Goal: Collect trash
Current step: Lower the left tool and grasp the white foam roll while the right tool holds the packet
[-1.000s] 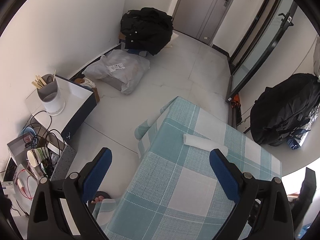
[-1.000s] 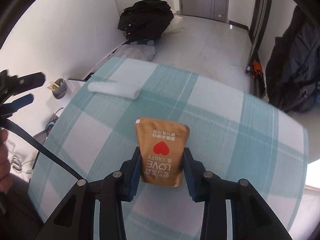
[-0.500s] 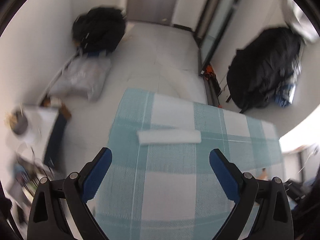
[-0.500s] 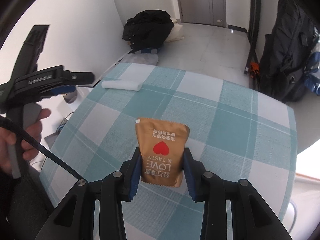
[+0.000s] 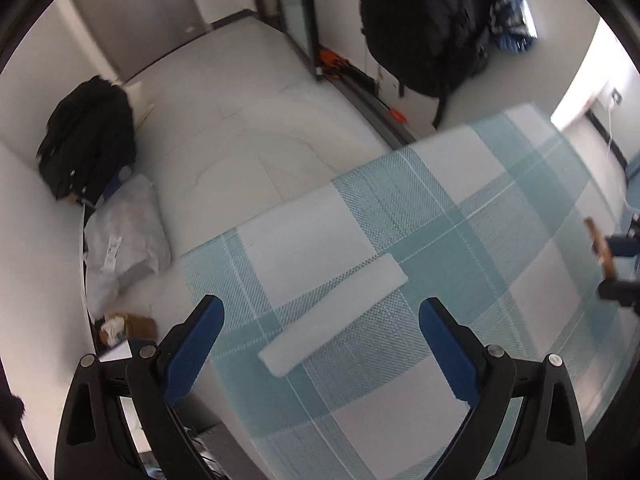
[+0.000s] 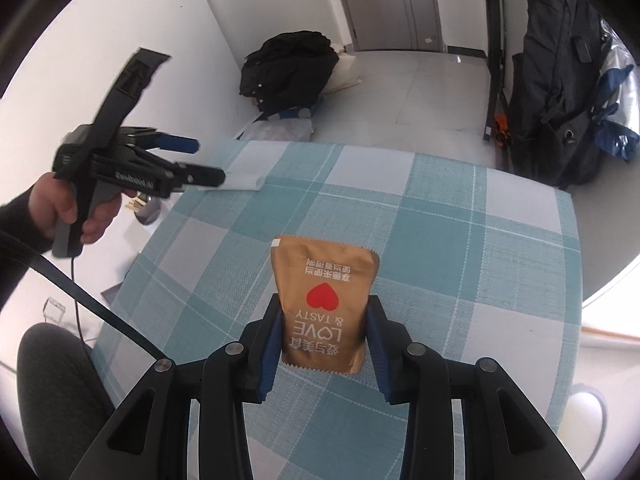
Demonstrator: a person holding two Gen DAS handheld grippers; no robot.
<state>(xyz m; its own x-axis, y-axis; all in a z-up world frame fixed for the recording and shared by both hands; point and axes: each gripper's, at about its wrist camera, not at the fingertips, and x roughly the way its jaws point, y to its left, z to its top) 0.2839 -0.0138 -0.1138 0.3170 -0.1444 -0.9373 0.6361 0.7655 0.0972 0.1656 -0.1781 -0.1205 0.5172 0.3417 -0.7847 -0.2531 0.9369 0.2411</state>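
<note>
— Edges and free room?
— Teal-and-white checked tablecloth (image 6: 440,216) covering the table, far edge dropping to pale floor tiles (image 5: 240,120). White rolled paper strip (image 5: 332,312) lying flat near the far left corner, close to that edge. Bare cloth all around the strip and across the middle. Beyond the table: black backpack (image 6: 288,68) against the wall, second black bag (image 6: 560,92) by the dark door frame.

— Hand poses?
— Left gripper (image 5: 320,340) tilted steeply down over the strip, blue pads spread wide on either side, nothing pinched. Seen from the right wrist view, left hand (image 6: 68,208) wrapped round the grey handle, dark sleeve behind.
— Right gripper (image 6: 324,340) clamped on a gold-brown snack packet (image 6: 324,300), held above the cloth, pads pressing both sides of its lower half.

— Any writing?
— Upside down on the packet: red heart, "LOVE & TASTY", plus Chinese characters. White lettering on the left gripper's body, too blurred to read.
</note>
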